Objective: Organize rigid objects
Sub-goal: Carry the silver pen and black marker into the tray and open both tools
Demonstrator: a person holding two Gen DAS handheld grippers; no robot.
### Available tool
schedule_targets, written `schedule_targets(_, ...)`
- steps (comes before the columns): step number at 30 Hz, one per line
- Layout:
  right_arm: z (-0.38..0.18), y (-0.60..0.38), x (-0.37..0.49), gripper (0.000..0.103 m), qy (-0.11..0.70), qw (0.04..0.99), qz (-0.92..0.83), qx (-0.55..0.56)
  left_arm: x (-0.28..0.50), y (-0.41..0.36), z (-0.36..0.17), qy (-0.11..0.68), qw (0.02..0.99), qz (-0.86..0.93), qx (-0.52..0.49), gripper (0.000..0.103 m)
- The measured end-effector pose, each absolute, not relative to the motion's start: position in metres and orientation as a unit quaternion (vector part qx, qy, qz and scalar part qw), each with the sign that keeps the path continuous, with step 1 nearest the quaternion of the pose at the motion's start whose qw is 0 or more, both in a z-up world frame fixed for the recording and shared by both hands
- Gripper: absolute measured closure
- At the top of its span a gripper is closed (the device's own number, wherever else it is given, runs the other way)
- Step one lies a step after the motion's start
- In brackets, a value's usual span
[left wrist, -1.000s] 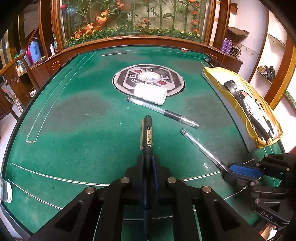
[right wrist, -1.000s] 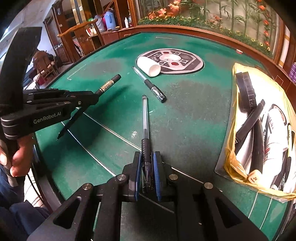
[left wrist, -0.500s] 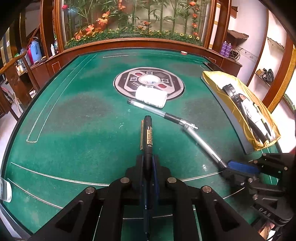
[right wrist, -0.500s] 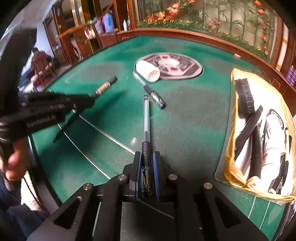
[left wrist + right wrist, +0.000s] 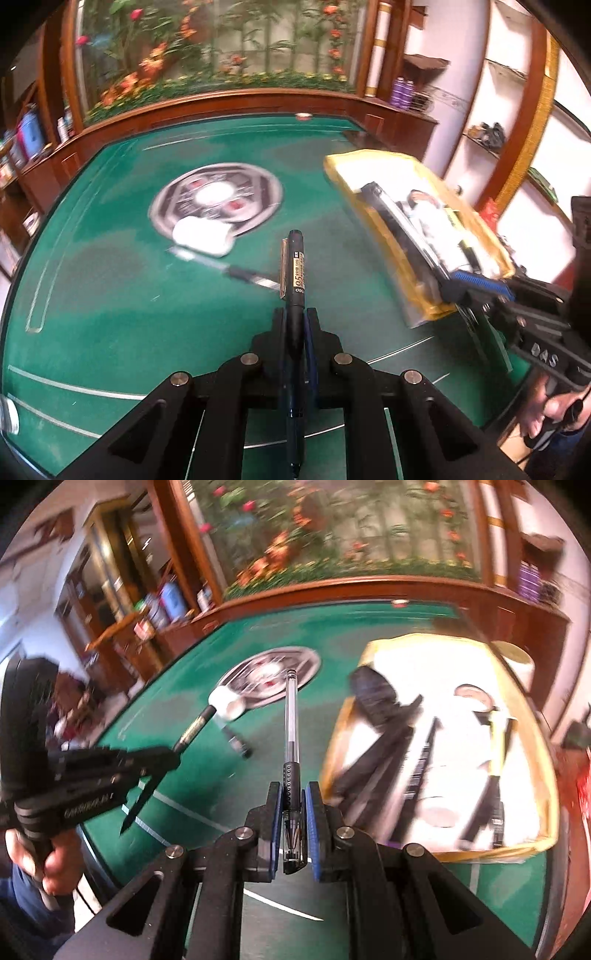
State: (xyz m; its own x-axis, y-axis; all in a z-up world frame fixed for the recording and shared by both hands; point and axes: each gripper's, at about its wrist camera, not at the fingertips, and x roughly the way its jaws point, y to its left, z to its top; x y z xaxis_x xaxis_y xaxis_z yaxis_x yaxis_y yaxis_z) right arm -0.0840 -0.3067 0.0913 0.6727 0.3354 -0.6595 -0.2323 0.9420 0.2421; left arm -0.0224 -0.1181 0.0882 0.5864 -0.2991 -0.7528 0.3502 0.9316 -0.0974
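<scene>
The left hand-held gripper (image 5: 294, 325) is clamped tight on a black gel pen (image 5: 294, 280), its jaws nearly together around the barrel, the capped end with its gold clip and "0.5" label pointing away over the green tabletop (image 5: 110, 295). The pen is lifted clear of the felt. The right hand-held gripper (image 5: 294, 805) is likewise closed on a clear-barrelled pen (image 5: 290, 716), gripped at its black dotted grip section between blue pads (image 5: 313, 827), the clear shaft rising toward the far side.

In the left wrist view the right hand-held gripper appears at the far right, its blue pads near the closer end of a yellow-rimmed tray (image 5: 369, 158), a hand (image 5: 550, 410) wrapped round its handle. In the right wrist view the left hand-held gripper shows at the left with the black pen jutting from it, held by a hand (image 5: 55, 867) above a blue sleeve (image 5: 22, 897).

On the tabletop, left of centre, a white cylindrical container (image 5: 201, 236) lies on its side at the near edge of a round grey emblem (image 5: 218, 195). Just beside it lies a third pen (image 5: 236, 271), clear with a black grip. The tray sits on the right of the tabletop and holds a blurred jumble of dark, long objects (image 5: 384, 746) on a white base. Behind the table's wooden rim (image 5: 221, 99), a glass panel fronts flowering plants (image 5: 155, 70).
</scene>
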Motion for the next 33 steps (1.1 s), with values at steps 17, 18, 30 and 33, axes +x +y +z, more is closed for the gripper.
schedule_targets(17, 0.08, -0.414, -0.059, 0.091, 0.363, 0.921, 0.035, 0.136, 0.031, -0.262, 0.085, 0.45, 0.852, -0.265, 0.038, 0.095)
schedule_targets(18, 0.079, -0.417, -0.059, 0.091, 0.365, 0.92, 0.032, 0.137, 0.035, -0.266, 0.081, 0.455, 0.85, -0.264, 0.038, 0.095)
schedule_targets(30, 0.067, -0.416, -0.048, 0.091, 0.38, 0.915, 0.027, 0.13, 0.043, -0.276, 0.063, 0.468, 0.845, -0.257, 0.036, 0.094)
schedule_targets(33, 0.067, -0.412, -0.048, 0.091, 0.381, 0.915, 0.025, 0.127, 0.042, -0.274, 0.063, 0.469, 0.844, -0.26, 0.031, 0.094)
